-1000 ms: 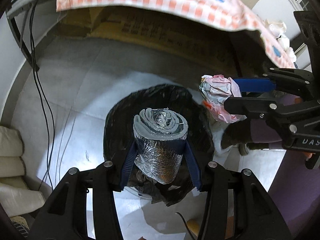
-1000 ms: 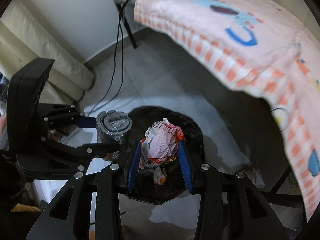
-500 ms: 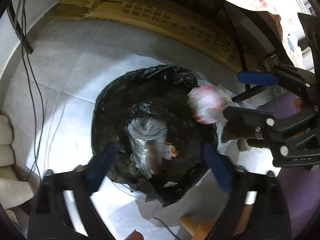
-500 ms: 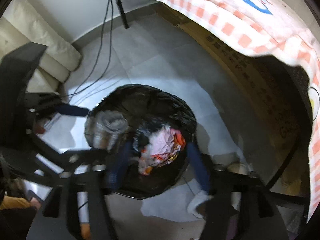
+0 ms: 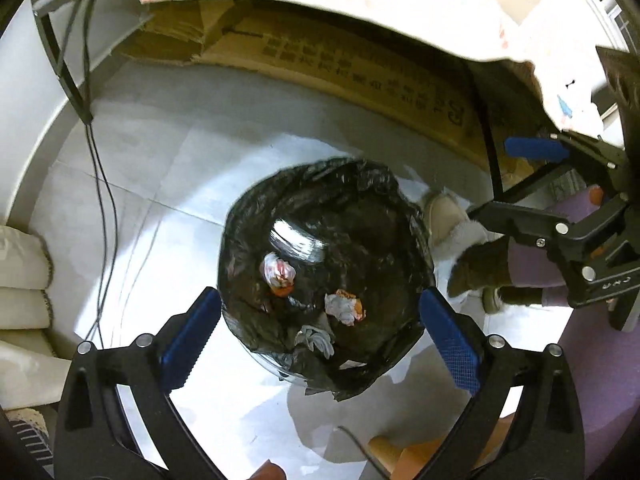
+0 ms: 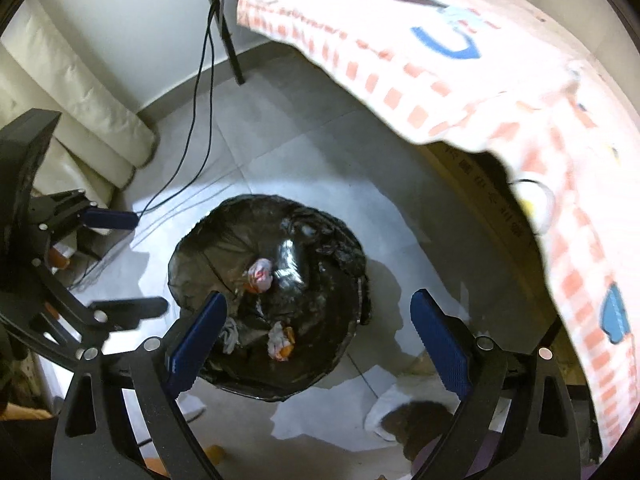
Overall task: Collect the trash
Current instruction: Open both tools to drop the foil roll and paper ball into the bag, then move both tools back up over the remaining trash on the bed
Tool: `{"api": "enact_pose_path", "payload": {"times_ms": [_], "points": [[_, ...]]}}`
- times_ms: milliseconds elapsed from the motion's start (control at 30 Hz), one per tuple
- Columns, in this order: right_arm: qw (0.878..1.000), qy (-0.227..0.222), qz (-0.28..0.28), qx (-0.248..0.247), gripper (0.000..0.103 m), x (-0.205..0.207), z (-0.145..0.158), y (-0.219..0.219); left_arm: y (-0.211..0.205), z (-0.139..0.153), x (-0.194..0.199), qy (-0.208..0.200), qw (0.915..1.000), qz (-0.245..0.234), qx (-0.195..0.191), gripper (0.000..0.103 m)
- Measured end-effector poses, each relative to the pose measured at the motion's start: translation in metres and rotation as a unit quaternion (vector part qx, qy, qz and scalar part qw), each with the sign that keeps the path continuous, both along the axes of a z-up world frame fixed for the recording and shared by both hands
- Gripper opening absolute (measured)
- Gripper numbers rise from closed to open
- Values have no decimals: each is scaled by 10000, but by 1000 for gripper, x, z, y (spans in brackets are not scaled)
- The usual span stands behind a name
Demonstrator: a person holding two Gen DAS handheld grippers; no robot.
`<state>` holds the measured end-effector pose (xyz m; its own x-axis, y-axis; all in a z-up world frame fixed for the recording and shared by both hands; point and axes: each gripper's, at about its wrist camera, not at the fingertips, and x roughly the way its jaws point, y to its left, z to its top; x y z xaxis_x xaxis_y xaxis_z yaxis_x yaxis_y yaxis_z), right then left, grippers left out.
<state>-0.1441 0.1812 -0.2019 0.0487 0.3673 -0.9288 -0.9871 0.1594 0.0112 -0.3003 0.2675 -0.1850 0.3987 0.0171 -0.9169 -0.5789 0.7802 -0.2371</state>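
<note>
A bin lined with a black bag [image 5: 240,216] stands on the tiled floor below both grippers. Inside it lie a silver foil roll [image 5: 294,240], a pink crumpled wad [image 5: 278,272], a white-and-orange wad [image 5: 344,308] and a grey scrap [image 5: 318,340]. My left gripper [image 5: 320,336] hangs above the bin's near rim, its jaws opening wide with nothing between them. At the right edge of the left wrist view, my right gripper [image 5: 516,182] is also opening and empty. From the right wrist view, the right gripper [image 6: 318,338] spans the bin [image 6: 180,256], and the left gripper [image 6: 120,262] sits to its left.
A pink checked tablecloth [image 6: 440,60] overhangs the bin on the far right. A flat cardboard box [image 5: 340,64] leans behind it. Black cables [image 5: 100,160] trail over the floor at left beside cream cushions [image 5: 20,280]. A person's slippered foot [image 5: 444,220] stands right of the bin.
Both grippers have gone from shut to wide open. The foil roll left the left gripper and the pink wad left the right gripper; both now lie in the bin.
</note>
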Motion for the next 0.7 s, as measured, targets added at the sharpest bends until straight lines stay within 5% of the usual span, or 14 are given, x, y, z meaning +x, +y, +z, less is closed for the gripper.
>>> {"api": "enact_pose_path", "payload": {"times_ms": [400,700], "points": [[9945,235,-262,986,89,33,85,-28,-1,58,7,-375,9975,22,603,97],[9806,81,-552,1879,89,98,173,-70,-1,111,24,-960,9906,322,924,97]]}}
